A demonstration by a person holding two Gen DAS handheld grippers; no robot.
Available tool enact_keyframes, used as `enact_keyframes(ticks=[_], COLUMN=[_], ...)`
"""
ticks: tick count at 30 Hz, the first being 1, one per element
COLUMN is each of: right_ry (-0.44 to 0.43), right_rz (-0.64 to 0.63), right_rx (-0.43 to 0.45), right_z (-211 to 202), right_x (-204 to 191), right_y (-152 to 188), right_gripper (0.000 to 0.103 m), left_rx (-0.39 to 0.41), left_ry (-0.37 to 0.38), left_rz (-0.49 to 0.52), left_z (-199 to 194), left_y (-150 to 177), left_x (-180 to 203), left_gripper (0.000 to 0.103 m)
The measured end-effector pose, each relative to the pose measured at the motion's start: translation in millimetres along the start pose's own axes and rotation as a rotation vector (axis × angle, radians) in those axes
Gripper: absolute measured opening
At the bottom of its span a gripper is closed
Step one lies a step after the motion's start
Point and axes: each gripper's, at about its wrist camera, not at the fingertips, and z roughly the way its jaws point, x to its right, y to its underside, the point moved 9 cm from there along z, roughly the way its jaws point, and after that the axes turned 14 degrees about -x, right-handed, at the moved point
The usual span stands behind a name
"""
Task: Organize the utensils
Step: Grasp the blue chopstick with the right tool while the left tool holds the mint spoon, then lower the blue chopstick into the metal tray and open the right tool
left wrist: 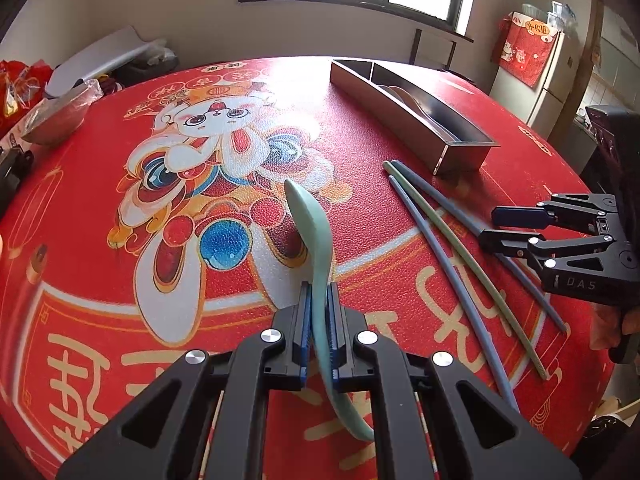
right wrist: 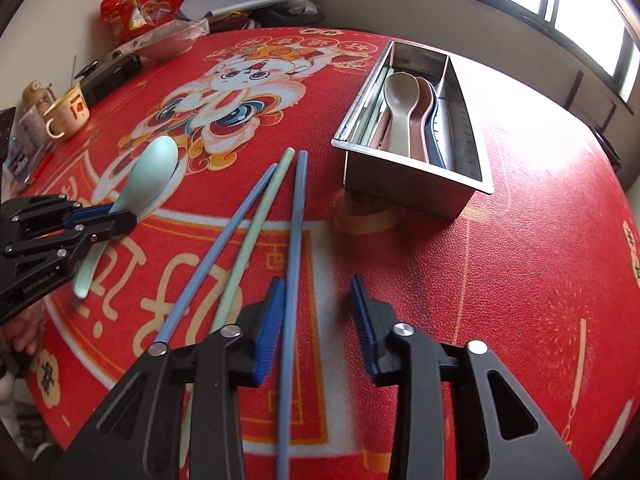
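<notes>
Left gripper [left wrist: 319, 308] clamped green spoon [left wrist: 316, 236], bowl toward 12 o'clock. Right gripper [right wrist: 318, 292] jaws apart; blue chopstick [right wrist: 295, 240] between, against left pad, 11 o'clock.

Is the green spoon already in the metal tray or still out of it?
Out. The green spoon is clamped in the left gripper above the red tablecloth, apart from the metal tray.

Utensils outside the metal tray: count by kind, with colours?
Chopsticks: 3 (2 blue, 1 green), lying on the mat
Spoons: 1 (green), clamped in the left gripper
Total: 4
</notes>
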Motion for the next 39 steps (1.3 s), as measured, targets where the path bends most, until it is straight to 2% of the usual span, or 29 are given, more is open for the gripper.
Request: enact_keyframes(ticks=[3, 12, 17, 20, 23, 28, 39], right_ry=[-0.007, -0.026, -0.008, -0.035, -0.031, -0.078, -0.266], right_rz=[-0.009, -0.037, -0.06, -0.049, -0.05, -0.025, 0.092], right_rx=[-0.005, 0.037, 0.06, 0.063, 0.067, 0.088, 0.165], right_z=[-2.2, -1.3, -0.9, -1.2, -1.7, -9.2, -45.5], right_x=[2.5, -0.6, -3.1, -4.1, -5.2, -2.0, 8.7], right_y=[4.8, 0.1, -3.5, -2.4, -1.5, -1.0, -12.7], right_gripper=[0.017, 0.016, 0.016, 0.007, 0.006, 0.006, 0.006], left_rx=[0.002, 0.005, 0.007, 0.007, 0.007, 0.008, 0.008], left_ry=[0.001, -0.002, 0.016, 0.023, 0.03, 0.035, 0.041], left_rz=[-0.004, -0.012, -0.025, -0.031, -0.035, -0.038, -0.042], left_z=[-0.1, -0.4, -0.8, -0.9, -0.7, -0.7, -0.5], left_y=[0.0, 0.5, 0.4, 0.3, 0.3, 0.1, 0.3], left_x=[-0.6, -0.3, -1.5, -2.3, -3.1, -3.3, -3.5], left_gripper=[0.007, 0.008, 0.008, 0.008, 0.009, 0.009, 0.009])
